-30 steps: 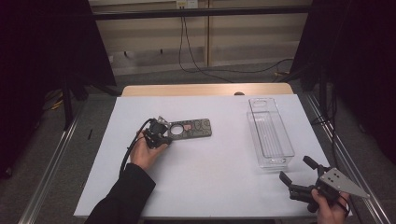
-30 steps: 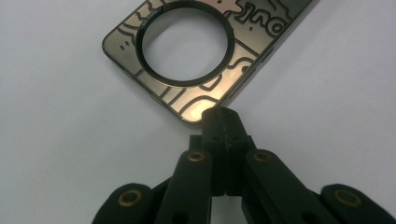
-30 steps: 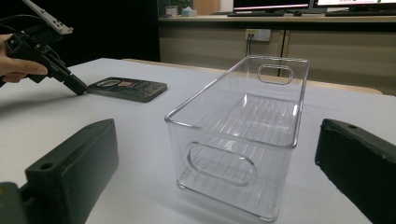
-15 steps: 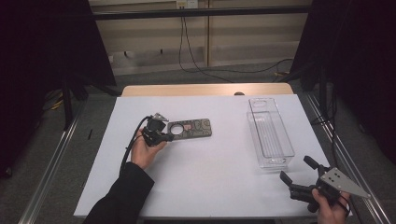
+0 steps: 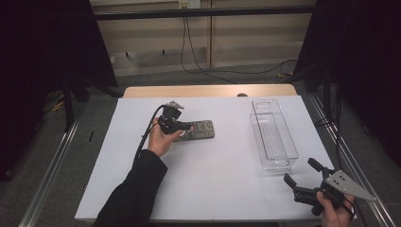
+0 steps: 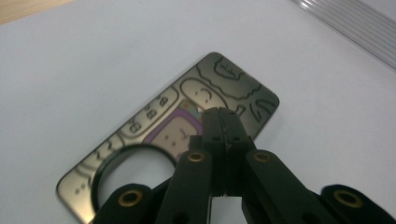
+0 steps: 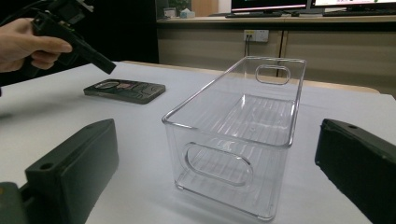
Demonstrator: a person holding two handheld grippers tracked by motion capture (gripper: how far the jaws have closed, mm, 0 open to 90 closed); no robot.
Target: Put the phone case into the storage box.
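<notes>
High view: phone case [image 5: 195, 130] flat on white table [image 5: 227, 189], centre-left of frame, left gripper [image 5: 185, 126] poised above with jaws pressed together, nothing held. Clear bin [image 5: 273, 137] right of centre; right gripper [image 5: 300, 178] lower right, jaws spread wide. Likely the approach step; next, open and pinch the case's edge.

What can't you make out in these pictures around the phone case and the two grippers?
- Phone case: in the left gripper view the shut left gripper covers part of its drawing, and the bottom edge cuts off its near corner.
- High view: the case's pattern is too small to read, and the hand hides its left end.
- Right gripper: the right gripper view's edges cut off both open jaws.
- Clear bin: glare blurs its floor.
</notes>
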